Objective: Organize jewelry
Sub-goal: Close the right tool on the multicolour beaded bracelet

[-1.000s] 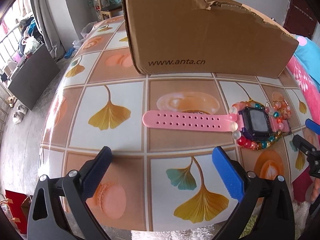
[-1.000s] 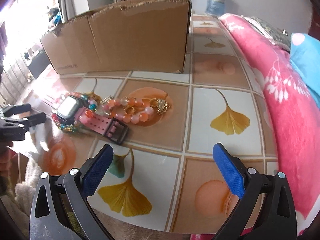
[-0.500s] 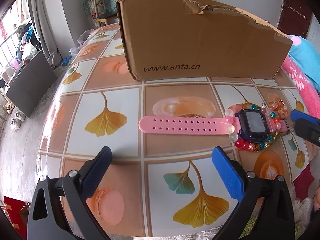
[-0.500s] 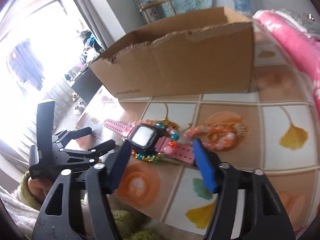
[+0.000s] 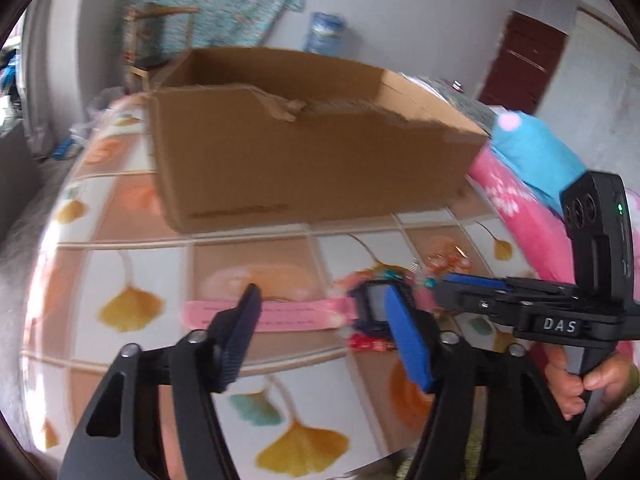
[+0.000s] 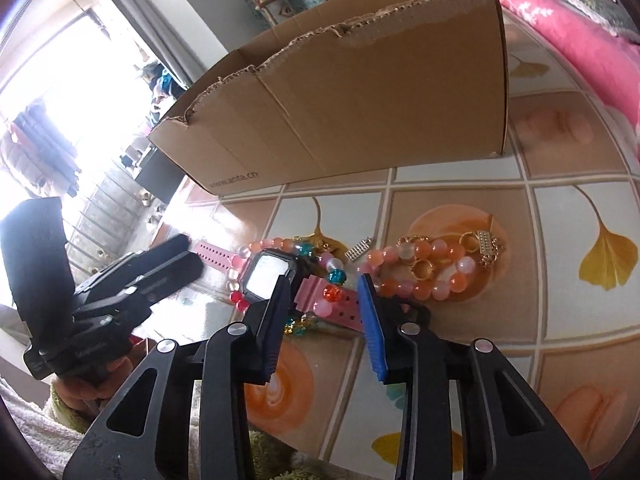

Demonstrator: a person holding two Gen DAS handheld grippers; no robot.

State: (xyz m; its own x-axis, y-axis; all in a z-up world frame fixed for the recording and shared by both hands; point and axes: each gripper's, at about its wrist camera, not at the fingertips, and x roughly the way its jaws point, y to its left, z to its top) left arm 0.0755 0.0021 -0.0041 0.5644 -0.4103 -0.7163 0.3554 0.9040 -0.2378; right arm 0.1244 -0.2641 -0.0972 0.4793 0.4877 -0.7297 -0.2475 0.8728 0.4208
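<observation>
The pink watch [image 6: 276,276] lies flat on the tiled table [image 6: 460,336], in front of the cardboard box [image 6: 360,100], with a multicolored bead bracelet [image 6: 334,276] around its face and an orange bead bracelet [image 6: 432,268] just beside it. The right gripper [image 6: 322,300] stands released, its 2 fingers straddling the watch strap. The left gripper [image 5: 324,320] is also released, over the long strap.

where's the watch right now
The watch lies flat on the table before the box, left of the peach bracelet, ahead of the right gripper.
</observation>
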